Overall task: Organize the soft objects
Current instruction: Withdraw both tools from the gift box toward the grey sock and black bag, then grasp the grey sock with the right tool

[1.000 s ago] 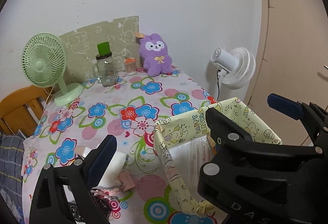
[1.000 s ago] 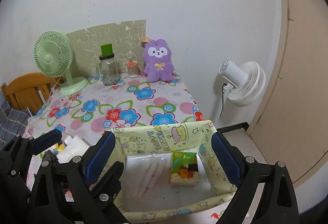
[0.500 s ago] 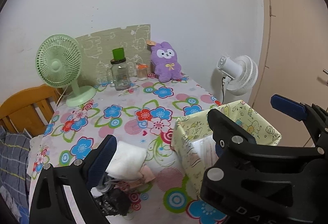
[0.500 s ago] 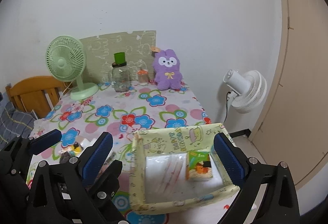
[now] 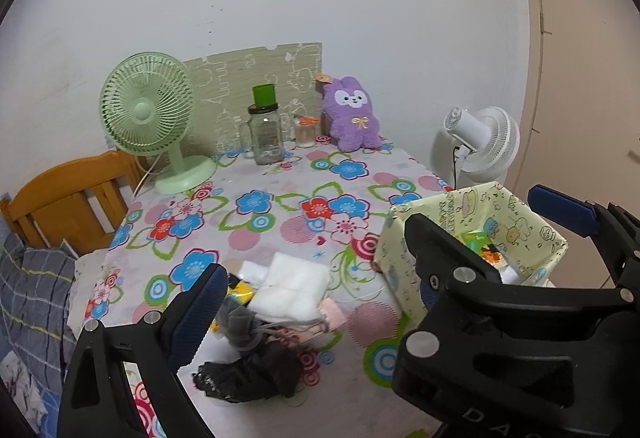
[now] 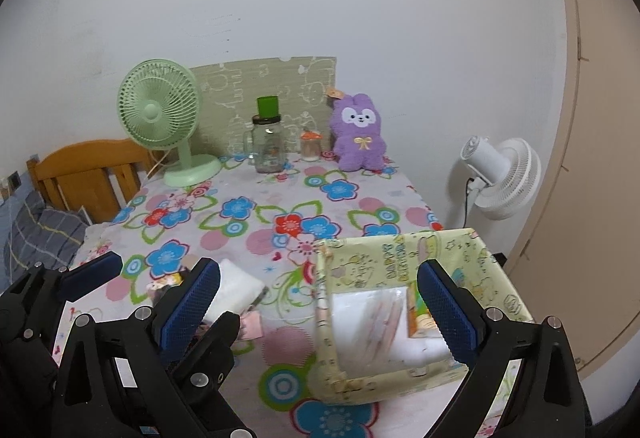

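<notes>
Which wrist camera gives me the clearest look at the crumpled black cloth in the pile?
The left wrist view: the crumpled black cloth lies in the open, at the near end of the pile, just below the folded white cloth. In the right wrist view the left gripper covers that part of the pile, so it doesn't show.

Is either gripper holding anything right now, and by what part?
Nothing. The left gripper and right gripper are both open and empty.

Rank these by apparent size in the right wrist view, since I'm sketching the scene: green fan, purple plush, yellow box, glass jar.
1. yellow box, though nearest the camera
2. green fan
3. purple plush
4. glass jar
</notes>
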A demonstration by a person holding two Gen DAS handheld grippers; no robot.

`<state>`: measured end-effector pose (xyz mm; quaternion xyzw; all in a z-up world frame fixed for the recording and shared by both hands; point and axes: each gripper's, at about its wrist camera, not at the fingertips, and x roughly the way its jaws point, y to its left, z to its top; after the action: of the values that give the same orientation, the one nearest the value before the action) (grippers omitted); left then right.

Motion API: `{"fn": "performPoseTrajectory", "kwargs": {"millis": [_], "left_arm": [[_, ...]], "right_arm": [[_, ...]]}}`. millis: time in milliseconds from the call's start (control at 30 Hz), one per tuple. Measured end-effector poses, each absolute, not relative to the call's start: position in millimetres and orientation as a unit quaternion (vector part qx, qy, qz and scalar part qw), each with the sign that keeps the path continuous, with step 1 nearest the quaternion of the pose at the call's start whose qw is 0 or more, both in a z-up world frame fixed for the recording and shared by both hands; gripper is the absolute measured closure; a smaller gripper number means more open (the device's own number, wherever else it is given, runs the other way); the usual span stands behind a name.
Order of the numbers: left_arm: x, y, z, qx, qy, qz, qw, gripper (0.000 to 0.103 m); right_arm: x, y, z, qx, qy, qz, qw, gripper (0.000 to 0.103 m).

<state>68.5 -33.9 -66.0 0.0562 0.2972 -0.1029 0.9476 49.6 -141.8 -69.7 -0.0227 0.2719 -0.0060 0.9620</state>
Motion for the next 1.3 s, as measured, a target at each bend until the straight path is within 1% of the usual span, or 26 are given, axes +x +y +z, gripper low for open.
{"fn": "performPoseTrajectory", "kwargs": {"millis": [600, 1000, 1300], "left_arm": [[63.2, 8.0, -85.7, 0.042, 0.311, -0.073, 0.947, 0.005], [67.5, 36.6, -110.4, 0.036, 0.323, -0.043, 0.945, 0.005], [77.0, 57.3, -133.0, 0.015, 0.35, -0.037, 0.936, 0.005]], "right_arm": [[50.7, -101.9, -91.8, -0.034, 0.29, 0.026, 0.956, 0.003], [57.8, -72.6, -118.5, -0.043, 0.307, 0.055, 0.949, 0.003], [68.3, -53.7, -138.7, -0.053, 0.328, 0.081, 0.94, 0.003]]}}
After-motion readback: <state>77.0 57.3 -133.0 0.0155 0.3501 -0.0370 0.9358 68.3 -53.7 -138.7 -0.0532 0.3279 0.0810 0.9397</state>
